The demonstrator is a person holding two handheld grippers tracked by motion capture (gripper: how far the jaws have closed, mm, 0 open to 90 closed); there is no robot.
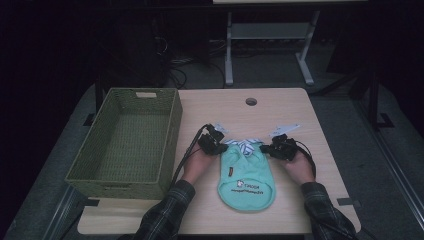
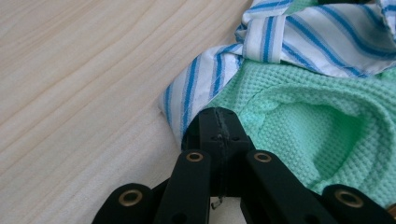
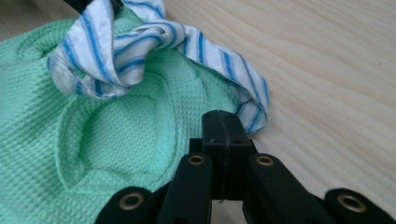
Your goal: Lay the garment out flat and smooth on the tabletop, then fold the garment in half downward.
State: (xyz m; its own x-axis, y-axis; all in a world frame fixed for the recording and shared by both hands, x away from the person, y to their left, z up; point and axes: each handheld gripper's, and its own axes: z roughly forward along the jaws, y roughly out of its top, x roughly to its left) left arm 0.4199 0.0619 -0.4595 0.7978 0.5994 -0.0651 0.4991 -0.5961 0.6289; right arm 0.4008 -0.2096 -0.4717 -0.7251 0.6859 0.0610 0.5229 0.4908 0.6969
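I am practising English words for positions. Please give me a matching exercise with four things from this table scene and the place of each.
Things:
1. wicker basket
2. mint garment
3. left gripper
4. round hole

Places:
A. at the garment's top left corner
B. far middle of the table
C. on the table's left side
D. flat between the two hands

Pairs: 1-C, 2-D, 3-A, 4-B

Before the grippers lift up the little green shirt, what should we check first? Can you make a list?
1. Left gripper closed on the green shirt at its striped collar: ok, jaws together at the cloth edge.
2. Right gripper closed on the shirt's other shoulder: ok.
3. Cloth truly pinched between each pair of jaws: cannot tell, the tips hide it.
4. Shirt lying flat on the table: ok.
5. Woven basket open and nothing inside: ok.
6. Cables clear of the shirt: ok.
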